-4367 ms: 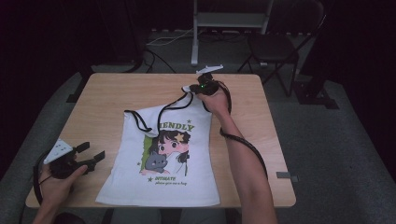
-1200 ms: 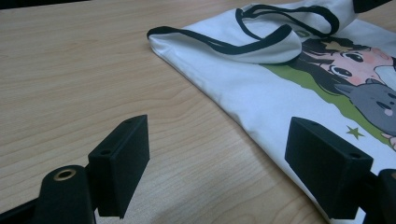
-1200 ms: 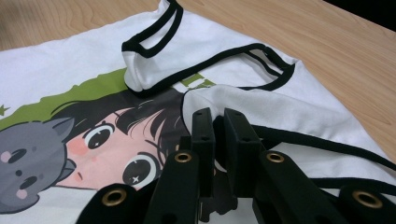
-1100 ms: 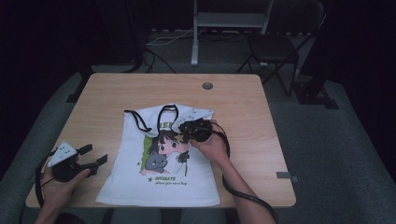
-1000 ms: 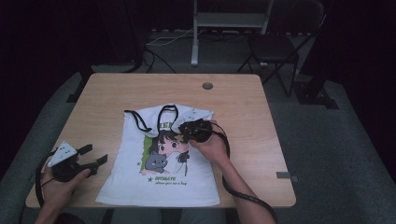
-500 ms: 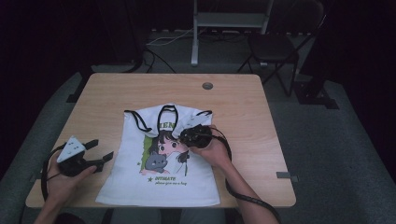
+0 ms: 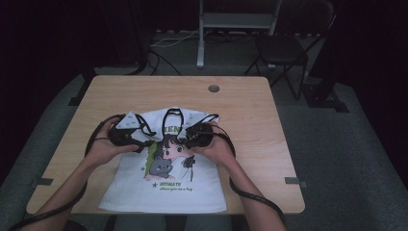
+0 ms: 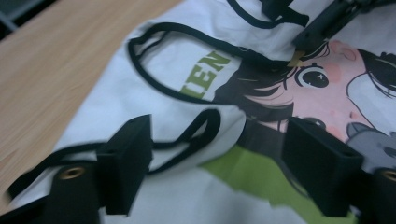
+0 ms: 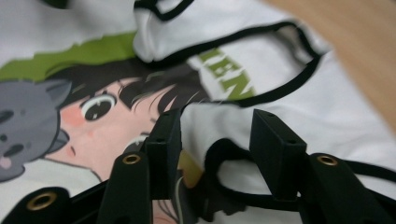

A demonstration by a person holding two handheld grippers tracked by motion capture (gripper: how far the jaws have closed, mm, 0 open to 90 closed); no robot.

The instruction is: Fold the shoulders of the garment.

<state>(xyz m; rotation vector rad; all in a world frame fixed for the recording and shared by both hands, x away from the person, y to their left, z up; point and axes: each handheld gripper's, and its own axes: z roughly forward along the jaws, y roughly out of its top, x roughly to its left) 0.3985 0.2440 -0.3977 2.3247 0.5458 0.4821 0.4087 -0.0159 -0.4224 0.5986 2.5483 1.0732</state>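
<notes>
a white sleeveless shirt (image 7: 166, 185) with black trim and a cartoon girl print lay flat on the wooden desk (image 7: 250, 103), its hem toward the person and its top half folded down over the print. taking the printed girl's face (image 7: 171, 147) as the landmark: the left claw (image 7: 144, 132) sat just to the face's left, over the folded shoulder of the shirt, its jaws spread wide and only just easing inward. in the left gripper view a black-edged strap loop (image 8: 187, 135) lay between those jaws, with the pads clear of the cloth. the right claw (image 7: 188, 136) sat just to the face's right, on the other folded shoulder. its jaws had just been opening; in the right gripper view they stood part spread with a fold of white cloth and black-trimmed armhole (image 9: 219, 149) lying loose between them, not pinched. the green lettering (image 9: 229, 77) showed just beyond, above the face. a small round grommet (image 7: 213, 88) sat in the desk well beyond the face.
</notes>
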